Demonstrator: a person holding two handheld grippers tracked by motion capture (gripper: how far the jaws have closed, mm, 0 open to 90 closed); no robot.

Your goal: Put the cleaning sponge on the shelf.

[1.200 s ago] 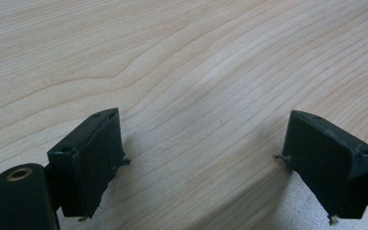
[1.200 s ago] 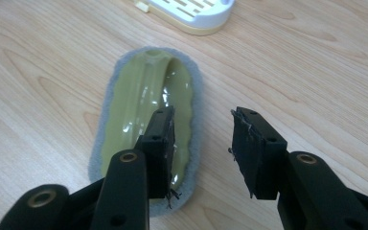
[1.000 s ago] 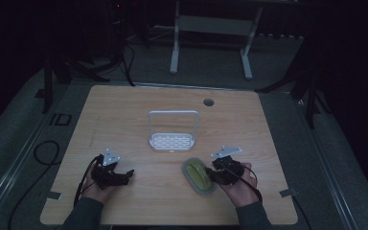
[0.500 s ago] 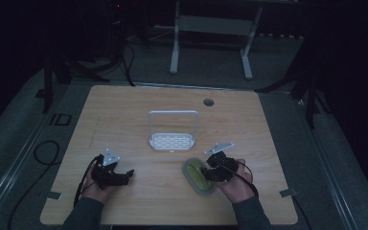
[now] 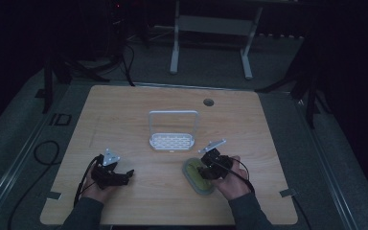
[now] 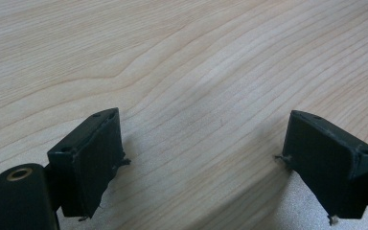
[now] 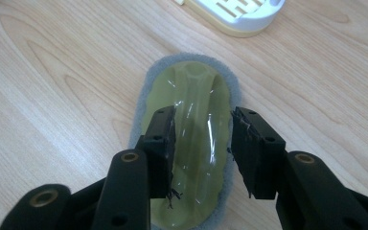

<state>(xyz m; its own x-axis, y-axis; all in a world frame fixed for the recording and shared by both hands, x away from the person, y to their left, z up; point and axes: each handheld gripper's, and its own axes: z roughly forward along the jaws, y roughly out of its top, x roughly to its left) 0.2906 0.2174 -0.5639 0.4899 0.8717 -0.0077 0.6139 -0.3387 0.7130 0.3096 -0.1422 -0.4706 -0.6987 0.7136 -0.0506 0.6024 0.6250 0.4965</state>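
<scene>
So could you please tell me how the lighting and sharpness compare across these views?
High view: dim, dark surroundings, table lit but soft. Left gripper view: bright and even, shadows under the left tongs. Right gripper view: bright, glare on the scrubber's glossy green handle.

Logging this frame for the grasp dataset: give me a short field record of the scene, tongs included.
surface: wooden table
held item: oval scrubber with a yellow-green translucent handle and a grey pad, lying flat on the table
right tongs: straddling the scrubber handle, jaws on either side; contact of the pads not clear
left tongs: open, nothing between the jaws, low over bare wood
other item: white slotted tray with an upright frame, beyond the scrubber, apart from it
</scene>
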